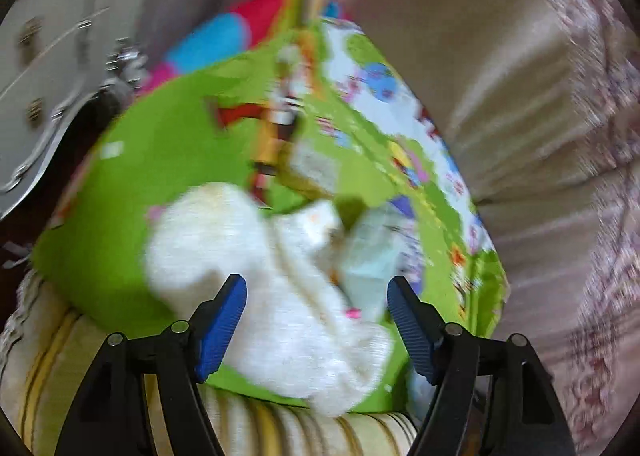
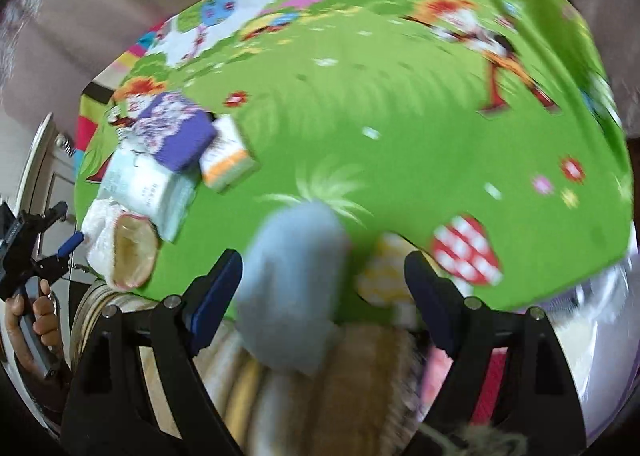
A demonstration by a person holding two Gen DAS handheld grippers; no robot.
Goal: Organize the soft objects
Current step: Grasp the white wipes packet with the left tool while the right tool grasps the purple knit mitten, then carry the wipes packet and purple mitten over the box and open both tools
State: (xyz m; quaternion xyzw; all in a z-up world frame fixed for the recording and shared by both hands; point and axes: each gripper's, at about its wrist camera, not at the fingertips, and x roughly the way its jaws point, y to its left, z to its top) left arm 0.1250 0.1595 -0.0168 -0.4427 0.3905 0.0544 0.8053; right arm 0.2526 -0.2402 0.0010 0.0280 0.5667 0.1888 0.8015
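Now the left gripper (image 1: 316, 292) stands open over the white plush (image 1: 256, 256), its pads not pressing it. The plush lies on the green mat (image 1: 160, 144) beside some packs (image 2: 160, 172). Further right, the right gripper (image 2: 324, 268) is released too; a blurred blue soft thing (image 2: 292, 276) is between its fingers, loose.

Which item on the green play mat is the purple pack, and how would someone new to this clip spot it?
Start from the green play mat and go to the cluster of packs at its left edge in the right wrist view. The purple pack lies at the far end of that cluster, overlapping a pale blue-white pack, with an orange-and-white box beside it. It alone is deep purple with a white printed pattern.
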